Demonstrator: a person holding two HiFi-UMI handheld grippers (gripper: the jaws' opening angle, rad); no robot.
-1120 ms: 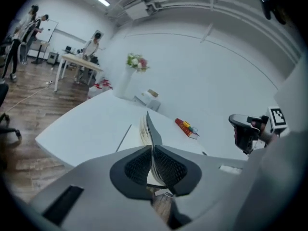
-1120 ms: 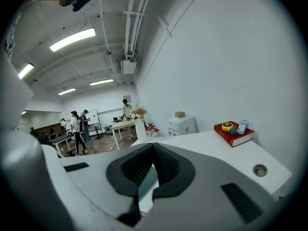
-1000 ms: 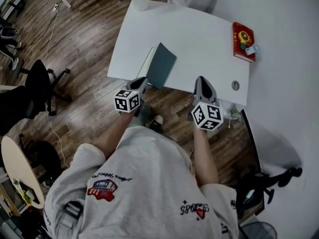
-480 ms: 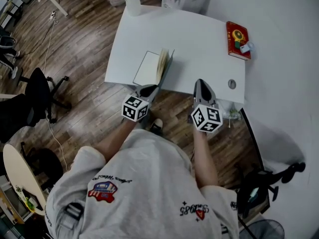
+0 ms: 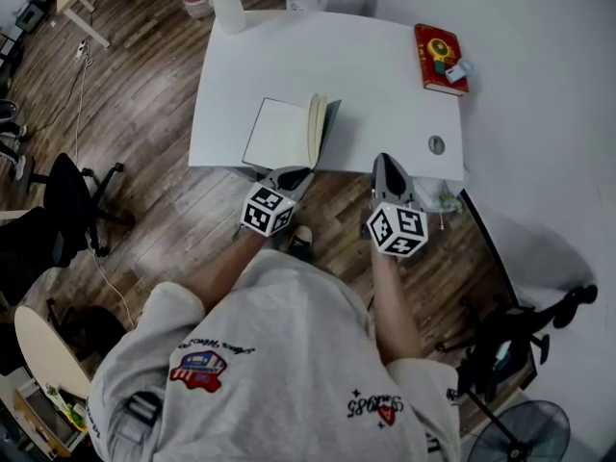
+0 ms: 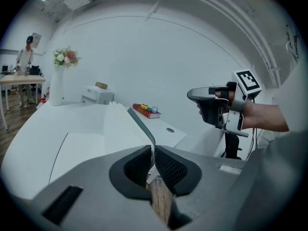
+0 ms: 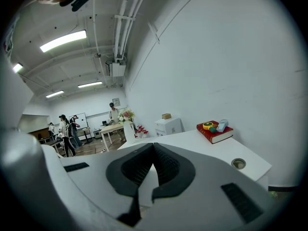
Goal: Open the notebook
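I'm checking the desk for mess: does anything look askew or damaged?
Only the notebook: its dark cover stands up, curved, pinched in the left gripper at the near edge of the table. No damage visible.

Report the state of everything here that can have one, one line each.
notebook: open, left side lying flat, remaining pages standing up.
dark cover: raised, bent down into the left tool.
left tool: shut on the notebook's dark cover.
right tool: shut, nothing between its jaws.
red book: closed, lying flat.
vase: upright.
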